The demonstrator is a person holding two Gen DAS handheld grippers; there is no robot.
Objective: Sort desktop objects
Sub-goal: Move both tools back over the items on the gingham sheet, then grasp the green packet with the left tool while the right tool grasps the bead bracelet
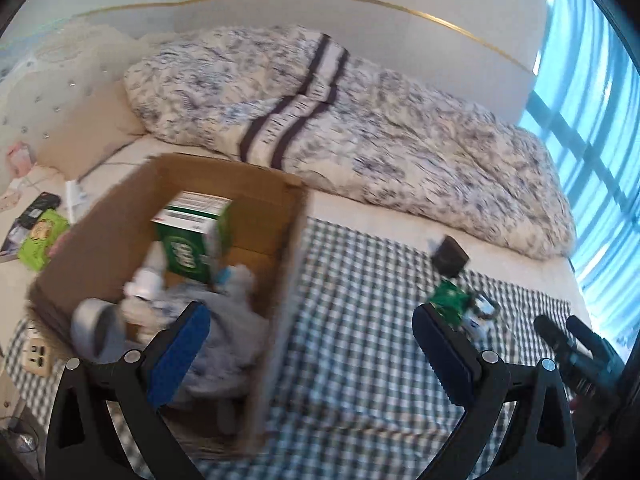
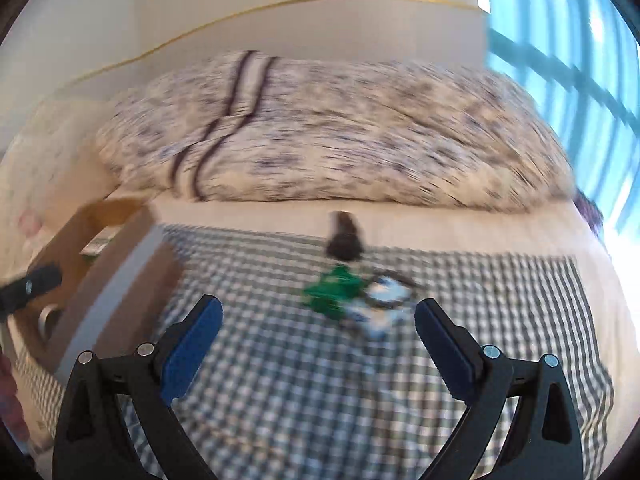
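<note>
Both the left gripper point(image 1: 312, 344) and right gripper point(image 2: 319, 338) are held open and empty. The green packet point(image 2: 336, 290) is seen at 12 o'clock, nearer the right gripper.

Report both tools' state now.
Left tool: open, holding nothing, over the cardboard box edge.
Right tool: open, holding nothing, above the checked cloth.
</note>
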